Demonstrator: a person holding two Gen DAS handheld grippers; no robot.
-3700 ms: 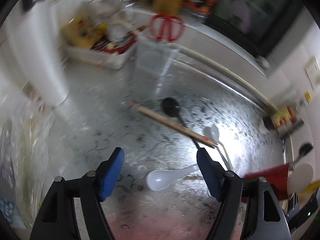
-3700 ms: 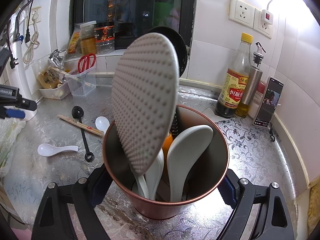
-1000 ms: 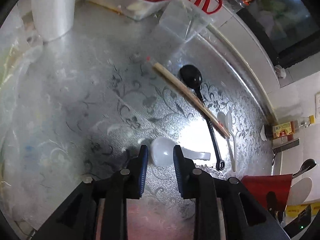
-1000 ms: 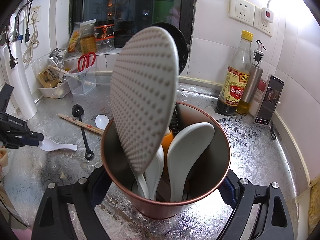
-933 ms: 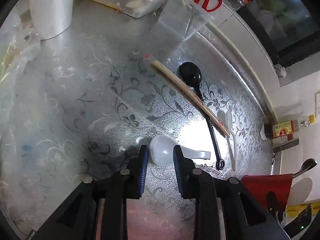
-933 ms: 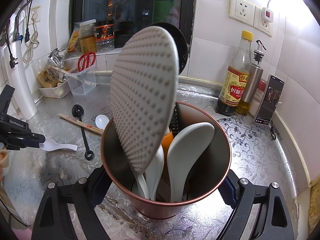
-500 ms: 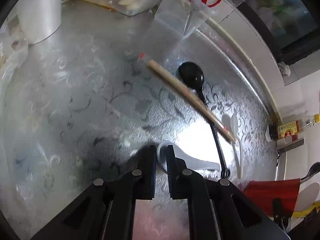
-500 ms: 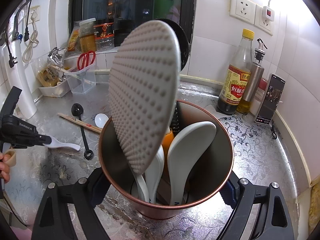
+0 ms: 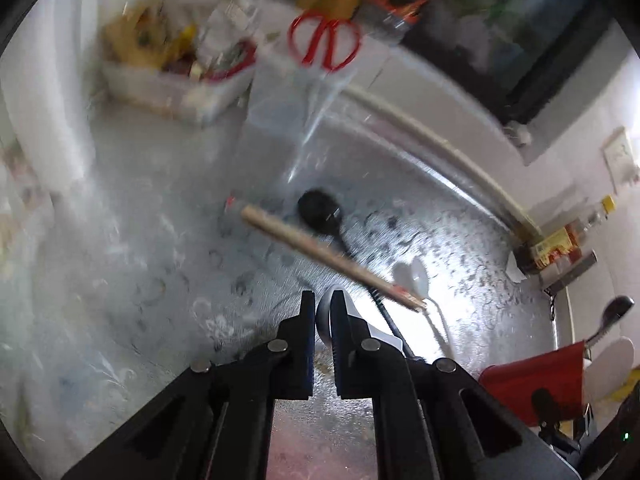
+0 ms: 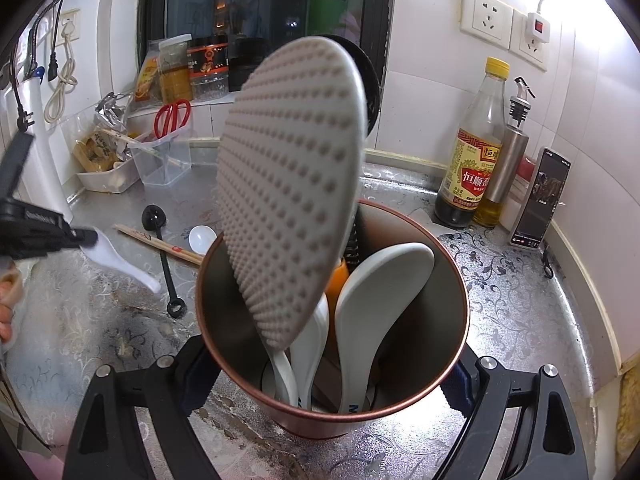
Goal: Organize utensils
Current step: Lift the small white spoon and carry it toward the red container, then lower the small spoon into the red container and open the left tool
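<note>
Firmly pinched, the jaws of the left gripper [image 9: 323,312] stand almost together on the bowl of a white soup spoon [image 10: 116,258], whose handle slants down to the right, clear of the tabletop [image 10: 516,312] as the right wrist view shows it. At the other hand, the jaws of the right gripper [image 10: 326,384] stand partway apart with their blue pads against both sides of a copper-coloured utensil holder [image 10: 404,364], which stands upright on the tabletop. Inside the holder are a dimpled rice paddle [image 10: 292,184] rising well above the rim, a smooth white rice scoop [image 10: 380,292] and other white handles. Beyond the held spoon lie a pair of wooden chopsticks [image 9: 332,258] across the handle of a black spoon [image 9: 320,214], with a second white spoon [image 9: 414,278] just beside their far end. Further back stand a clear tub [image 10: 164,156] with red scissors [image 9: 324,42] and a white tray [image 10: 106,178]. At the right wall are a vinegar bottle [image 10: 474,160], an oil dispenser [image 10: 508,156] and a phone [image 10: 538,200].
</note>
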